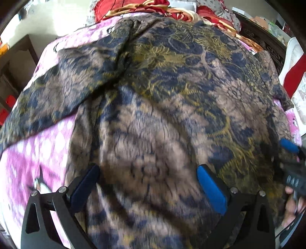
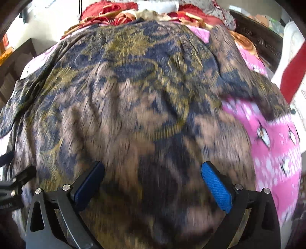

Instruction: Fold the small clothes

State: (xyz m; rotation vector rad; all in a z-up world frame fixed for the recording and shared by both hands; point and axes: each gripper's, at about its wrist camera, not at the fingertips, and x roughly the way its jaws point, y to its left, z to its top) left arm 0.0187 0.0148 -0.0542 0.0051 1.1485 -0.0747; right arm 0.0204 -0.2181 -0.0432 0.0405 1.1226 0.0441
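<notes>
1. The left gripper [image 1: 148,183] points steeply down at the cloth; its jaws stand wide apart with nothing pinched between them, only the flat patterned cloth lying under the gap.
2. The blue pads [image 1: 211,189] of the left gripper sit over the near part of the cloth, and the frame is too blurred to tell whether they touch it.
3. The right gripper [image 2: 153,182] also points steeply down, its jaws spread fully apart and gripping nothing; patterned cloth fills the space between the fingers.
4. In the left wrist view the right gripper shows at the far right edge, with a hand [image 1: 292,206] on its handle, just beside the cloth's right border.
5. The shirt [image 1: 162,95], brown with dark blue and mustard floral print, lies spread out across the bed, taking up most of both views.
6. One sleeve [image 1: 57,92] stretches out to the left over the sheet; another sleeve [image 2: 254,90] lies out to the right.
7. The pink sheet [image 2: 277,153] with white checks and cartoon figures shows on both sides of the shirt.
8. A red and gold blanket [image 2: 114,13] is bunched at the far end of the bed, beyond the shirt's top edge.
9. Dark wooden furniture [image 1: 21,57] stands to the left of the bed.
</notes>
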